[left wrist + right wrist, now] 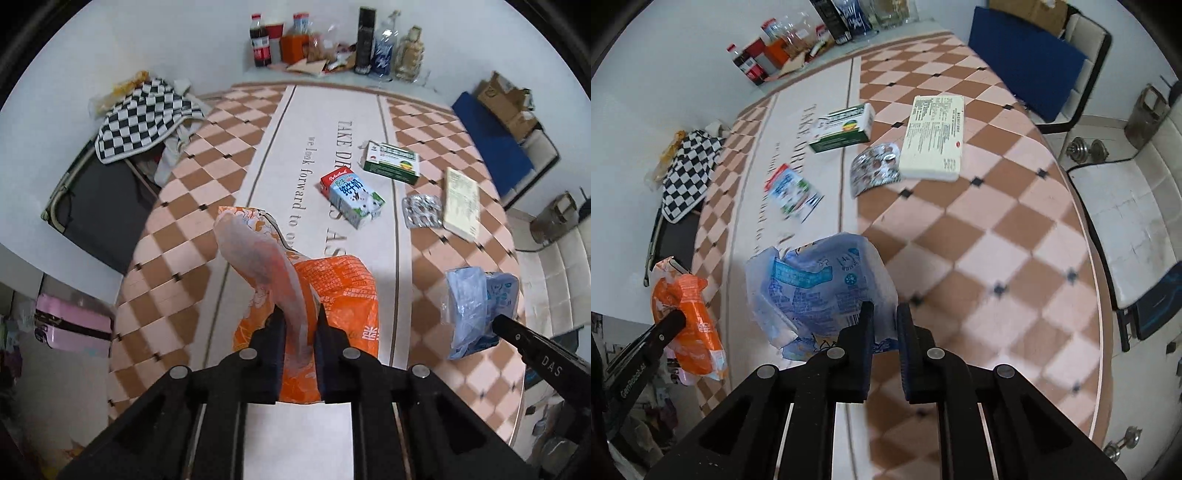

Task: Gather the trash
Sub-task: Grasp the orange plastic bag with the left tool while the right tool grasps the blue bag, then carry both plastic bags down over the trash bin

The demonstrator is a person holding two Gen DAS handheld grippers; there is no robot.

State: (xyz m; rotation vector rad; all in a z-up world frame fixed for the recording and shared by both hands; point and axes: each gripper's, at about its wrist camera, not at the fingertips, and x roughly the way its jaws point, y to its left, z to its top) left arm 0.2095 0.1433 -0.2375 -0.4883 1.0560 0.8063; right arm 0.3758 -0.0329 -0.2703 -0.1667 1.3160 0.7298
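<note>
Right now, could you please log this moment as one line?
left claw: shut on orange wrapper | right claw: shut on blue wrapper | still on table: milk carton

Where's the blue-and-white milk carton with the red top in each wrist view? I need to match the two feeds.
Left wrist view: the blue-and-white milk carton with the red top lies right of centre on the table's white middle strip, just nearer than the green-and-white medicine box.
Right wrist view: same milk carton, blurred, left of centre, on that strip.
Shared landmark: the silver foil blister pack beside the flat cream box.
</note>
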